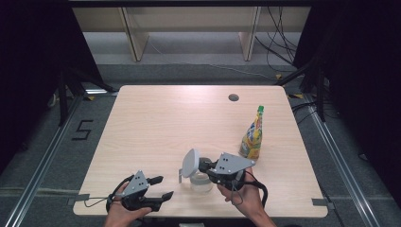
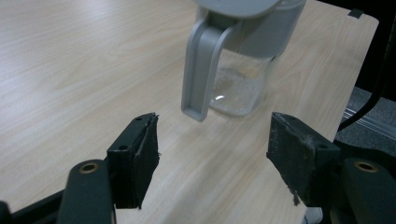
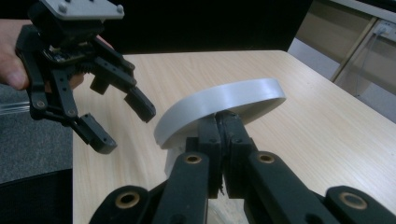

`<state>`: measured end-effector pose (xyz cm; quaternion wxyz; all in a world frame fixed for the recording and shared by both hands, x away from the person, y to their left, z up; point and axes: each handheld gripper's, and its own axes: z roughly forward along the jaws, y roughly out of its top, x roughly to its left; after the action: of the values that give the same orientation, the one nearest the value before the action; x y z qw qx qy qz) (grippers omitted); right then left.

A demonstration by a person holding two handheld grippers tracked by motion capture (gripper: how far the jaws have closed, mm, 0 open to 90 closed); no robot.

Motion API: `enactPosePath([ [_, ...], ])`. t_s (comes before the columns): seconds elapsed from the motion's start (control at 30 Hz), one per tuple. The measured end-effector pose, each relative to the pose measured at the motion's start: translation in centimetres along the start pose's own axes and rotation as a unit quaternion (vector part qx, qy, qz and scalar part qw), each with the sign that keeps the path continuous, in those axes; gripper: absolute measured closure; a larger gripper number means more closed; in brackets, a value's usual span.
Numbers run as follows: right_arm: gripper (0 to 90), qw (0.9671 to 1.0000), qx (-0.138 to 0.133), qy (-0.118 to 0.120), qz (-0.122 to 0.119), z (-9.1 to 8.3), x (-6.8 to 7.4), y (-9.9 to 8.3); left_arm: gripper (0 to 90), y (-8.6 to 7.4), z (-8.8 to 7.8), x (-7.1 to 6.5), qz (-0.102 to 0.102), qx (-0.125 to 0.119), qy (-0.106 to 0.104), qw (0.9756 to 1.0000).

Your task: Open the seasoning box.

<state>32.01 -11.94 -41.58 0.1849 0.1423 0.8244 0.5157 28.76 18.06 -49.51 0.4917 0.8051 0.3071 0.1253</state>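
The jug point(image 1: 201, 181) stands near the front edge of the table point(image 1: 156, 123), directly under the right gripper point(image 1: 206, 165) and a little ahead of the left one. Its grey lid point(image 1: 191, 162) is tipped up on edge, because the right gripper's jaws are pinched together on the lid's rim, seemingly to hold the mouth of the jug open. In the right gripper view the lid point(image 3: 219, 105) arches just above those clamped jaws. The left gripper point(image 1: 161, 187) hangs just to the side with its jaws spread apart and nothing between them; in its own view the jug's handle point(image 2: 201, 70) lies straight in front, probably so it can take the handle next. A juice bottle point(image 1: 252, 135) stands beyond the right gripper, well clear, likely waiting to be poured.
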Motion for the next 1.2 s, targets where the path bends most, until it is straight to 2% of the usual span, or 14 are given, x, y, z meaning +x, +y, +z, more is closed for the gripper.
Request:
enactPosePath([
  [0.17, 88.6, 0.9999, -0.002, 0.011, -0.001, 0.9, 0.6, 0.5, 32.1, -0.7, -0.1, 0.1, -0.018, 0.008, 0.008, 0.9998],
  [0.27, 88.1, 0.9998, -0.004, 0.019, -0.011, 1.4, 0.8, 0.7, 31.9, -0.6, -0.1, 0.2, -0.015, 0.011, 0.007, 0.9998],
  [0.43, 86.8, 0.9997, -0.001, 0.021, -0.010, 1.5, 1.1, 0.7, 31.8, -0.7, 0.0, 0.2, -0.004, 0.009, 0.007, 0.9999],
  [0.53, 82.3, 0.9999, -0.005, 0.011, -0.003, 1.0, 0.8, 0.2, 31.2, -0.9, 0.1, 0.2, -0.016, 0.017, 0.011, 0.9997],
  [0.67, 74.9, 0.9997, -0.015, 0.001, 0.020, 0.0, 0.4, -0.7, 31.0, -0.9, 0.3, 0.3, -0.006, 0.015, 0.009, 0.9998],
  [0.73, 66.8, 0.9990, -0.022, -0.015, 0.037, -0.9, -0.1, -1.6, 30.9, -0.9, 0.4, 0.1, -0.016, 0.013, 0.011, 0.9997],
  [0.9, 57.1, 0.9982, -0.027, -0.039, 0.038, -2.4, -0.7, -2.9, 29.9, -0.9, 0.4, 0.1, -0.015, 0.013, 0.017, 0.9997],
  [0.93, 55.7, 0.9971, -0.026, -0.043, 0.058, -2.8, -0.8, -3.2, 29.9, -0.9, 0.3, 0.3, -0.005, 0.019, 0.021, 0.9996],
  [0.97, 52.2, 0.9958, -0.029, -0.059, 0.064, -3.4, -1.3, -3.8, 29.3, -0.9, 0.3, 0.4, -0.004, 0.013, 0.019, 0.9997],
  [1.0, 50.9, 0.9945, -0.023, -0.064, 0.080, -3.8, -1.4, -4.1, 29.1, -0.9, 0.3, 0.3, -0.019, 0.015, 0.019, 0.9995],
  [1.1, 48.5, 0.9930, -0.022, -0.078, 0.086, -4.3, -1.9, -4.8, 28.6, -0.9, 0.3, 0.3, -0.019, 0.013, 0.020, 0.9995],
  [1.13, 46.3, 0.9899, -0.018, -0.095, 0.103, -4.8, -2.0, -5.3, 28.4, -0.9, 0.3, 0.2, -0.021, 0.012, 0.020, 0.9995],
  [1.17, 45.3, 0.9892, -0.011, -0.099, 0.108, -5.1, -2.2, -5.6, 28.2, -0.8, 0.2, 0.6, 0.003, 0.024, 0.023, 0.9995],
  [1.2, 44.2, 0.9894, -0.018, -0.105, 0.099, -5.1, -2.5, -5.8, 28.1, -0.8, 0.2, 0.5, 0.003, 0.025, 0.026, 0.9993],
])
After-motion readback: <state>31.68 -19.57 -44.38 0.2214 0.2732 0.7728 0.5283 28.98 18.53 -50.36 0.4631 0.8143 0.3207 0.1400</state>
